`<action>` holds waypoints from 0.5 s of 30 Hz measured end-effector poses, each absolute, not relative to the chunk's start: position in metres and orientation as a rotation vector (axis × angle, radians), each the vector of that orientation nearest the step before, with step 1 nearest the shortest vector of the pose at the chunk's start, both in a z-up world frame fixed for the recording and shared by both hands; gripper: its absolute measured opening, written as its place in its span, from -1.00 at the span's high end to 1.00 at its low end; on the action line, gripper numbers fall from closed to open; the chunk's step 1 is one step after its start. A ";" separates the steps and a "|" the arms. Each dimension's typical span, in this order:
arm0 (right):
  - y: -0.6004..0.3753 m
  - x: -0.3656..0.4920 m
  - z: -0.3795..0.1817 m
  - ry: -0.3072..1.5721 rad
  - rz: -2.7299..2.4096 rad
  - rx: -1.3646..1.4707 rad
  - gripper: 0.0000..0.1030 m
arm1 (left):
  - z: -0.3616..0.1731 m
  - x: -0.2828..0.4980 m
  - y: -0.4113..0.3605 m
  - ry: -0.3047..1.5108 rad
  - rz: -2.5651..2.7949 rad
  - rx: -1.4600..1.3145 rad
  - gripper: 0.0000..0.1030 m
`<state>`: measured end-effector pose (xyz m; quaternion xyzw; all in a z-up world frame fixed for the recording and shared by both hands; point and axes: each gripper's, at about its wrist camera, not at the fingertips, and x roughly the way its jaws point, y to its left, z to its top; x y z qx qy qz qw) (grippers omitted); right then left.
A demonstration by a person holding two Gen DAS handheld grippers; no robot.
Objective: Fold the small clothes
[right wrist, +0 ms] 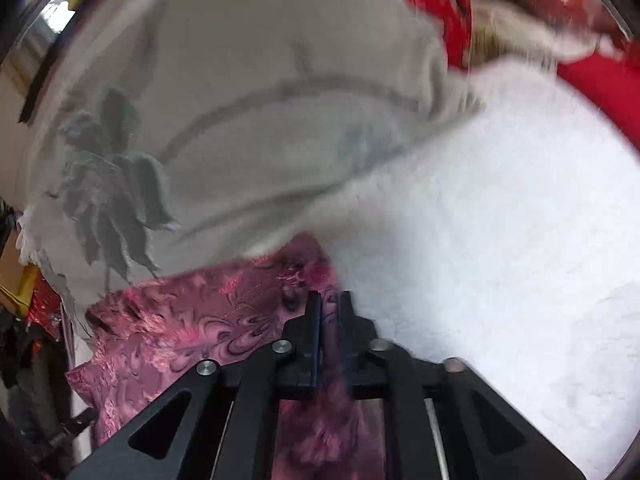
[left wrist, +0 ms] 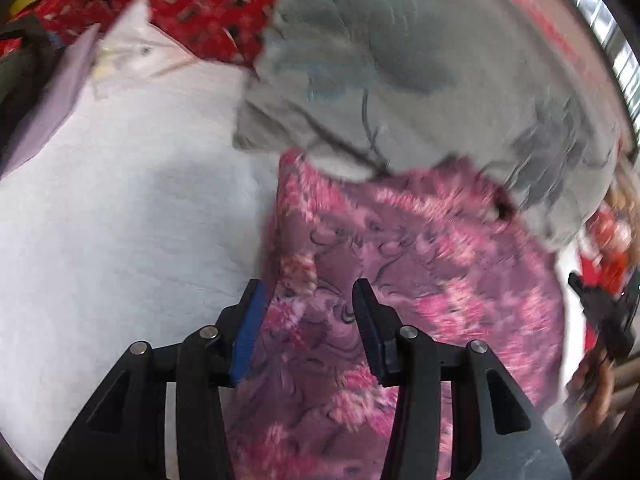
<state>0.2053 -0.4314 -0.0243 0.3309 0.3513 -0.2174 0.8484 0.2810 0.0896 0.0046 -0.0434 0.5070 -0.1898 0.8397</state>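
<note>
A pink and purple floral cloth (left wrist: 420, 260) lies on a white sheet (left wrist: 120, 220). Its far edge is tucked under a grey cloth with a palm print (left wrist: 400, 60). My left gripper (left wrist: 310, 316) hovers over the floral cloth's near left edge. Its jaws stand apart, with the fabric lying below and between them, not pinched. In the right wrist view my right gripper (right wrist: 330, 308) has its fingers nearly together, with a fold of the floral cloth (right wrist: 180, 340) running between the pads. The grey cloth (right wrist: 240, 100) fills the upper left there.
A red patterned fabric (left wrist: 200, 0) lies at the back, and a lilac garment (left wrist: 52, 100) at the left. The white sheet (right wrist: 500, 240) spreads to the right, with red fabric (right wrist: 452, 8) beyond it. A black tool (left wrist: 600, 312) shows at the right edge.
</note>
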 end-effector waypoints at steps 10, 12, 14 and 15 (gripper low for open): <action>-0.402 0.155 -0.043 0.802 -0.382 0.679 0.50 | -0.036 0.244 0.070 1.165 -0.383 -0.007 0.06; -0.402 0.145 -0.035 0.799 -0.404 0.702 0.45 | -0.033 0.237 0.066 1.145 -0.363 0.030 -0.03; -0.396 0.129 -0.021 0.731 -0.394 0.697 0.45 | -0.033 0.237 0.064 1.162 -0.351 0.025 -0.04; -0.393 0.123 -0.017 0.712 -0.392 0.676 0.42 | -0.033 0.237 0.064 1.164 -0.346 0.020 -0.06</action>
